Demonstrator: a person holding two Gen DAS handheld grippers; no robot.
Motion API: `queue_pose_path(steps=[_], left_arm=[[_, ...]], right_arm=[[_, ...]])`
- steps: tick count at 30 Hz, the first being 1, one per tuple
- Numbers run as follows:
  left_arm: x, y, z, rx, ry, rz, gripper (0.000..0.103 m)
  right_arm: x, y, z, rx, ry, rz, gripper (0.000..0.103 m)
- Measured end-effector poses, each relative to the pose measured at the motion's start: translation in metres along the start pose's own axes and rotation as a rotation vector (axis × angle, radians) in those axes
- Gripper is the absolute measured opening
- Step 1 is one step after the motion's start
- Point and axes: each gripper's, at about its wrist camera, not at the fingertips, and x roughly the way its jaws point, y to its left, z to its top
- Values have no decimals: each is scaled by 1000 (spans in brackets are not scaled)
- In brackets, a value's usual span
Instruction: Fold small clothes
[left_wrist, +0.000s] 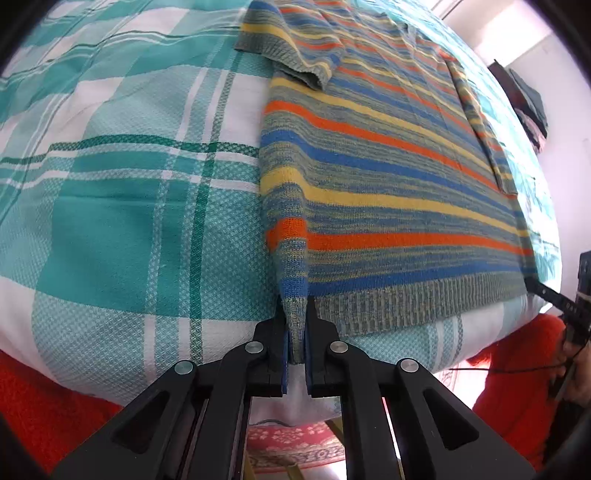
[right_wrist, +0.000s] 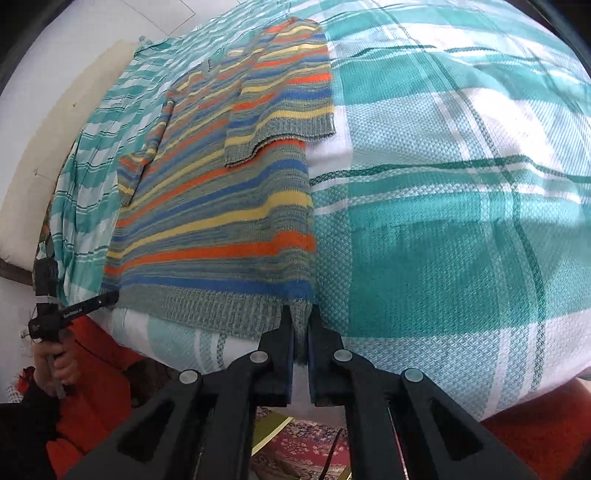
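Black fingers of the left gripper (left_wrist: 296, 325) pinch one hem corner of a striped knit sweater (left_wrist: 388, 177), while the right gripper (right_wrist: 300, 325) clamps the other hem corner. Both sleeves lie folded inward over the sweater, spread flat along the near edge of a teal plaid bedspread (left_wrist: 122, 192).

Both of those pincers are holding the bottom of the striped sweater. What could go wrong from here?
The left gripper and right gripper each pinch only a thin bit of the striped sweater at its hem corners, so the knit might slip out when lifted. The sleeve already folded across the body could flop open as the hem swings up. Uneven pulling might also drag the checked bedcover into wrinkles.
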Motion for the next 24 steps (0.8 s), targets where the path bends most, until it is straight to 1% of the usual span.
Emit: queue_pose_path(steps=[2,3,4,5,6,7,8,9,10,12,13,14,15,16,17,19,21,22,24], left_arm=[[3,-5,-6,20,-7,28,9],[2,-8,-6,36,-12,44,11],[4,-12,-11,51,-17,56,11],[2,-13,-13,62,-18,66,17],[0,-16,-16,68,-16,70,29],[-6,-15,-21,67,-11,65,37],[-11,-13,-25,59,-8,60,53],[-18,-11,-30,45,-10,63,65],[-25,-7,-35,35,-19,62,67],[-41,2,-43,4,-49,49,67],[-50,8,-45,-18,-69,45,67],[-58,12,-46,-42,-93,46,67],[-67,18,-45,-73,-124,51,67],[-73,21,-45,-94,-142,55,67],[-82,27,-45,-121,-166,58,67],[-97,34,-43,-167,-214,55,68],[-108,39,-42,-193,-251,65,72],[-111,42,-42,-201,-264,74,73],[-112,45,-43,-217,-278,89,75]], right_arm=[[0,-5,1,6,-6,9,7],[0,-5,2,9,-5,17,10],[-3,-4,2,8,2,23,15],[-7,-3,1,2,11,17,20],[-14,-4,-1,-7,22,7,22],[-23,-5,-2,-19,31,-11,27],[-35,-7,-3,-25,26,-32,27],[-47,-10,-2,-24,11,-46,27],[-61,-16,4,-9,-18,-52,28],[-80,-28,20,40,-81,-30,30],[-86,-35,32,80,-119,-2,35],[-88,-43,45,136,-156,49,41],[-83,-51,55,193,-177,119,45],[-70,-60,67,272,-173,197,49],[-55,-69,74,345,-159,236,49],[-15,-82,85,464,-98,309,49],[15,-86,89,539,-47,364,49],[26,-88,90,569,-40,382,48],[37,-89,96,584,-69,409,47]])
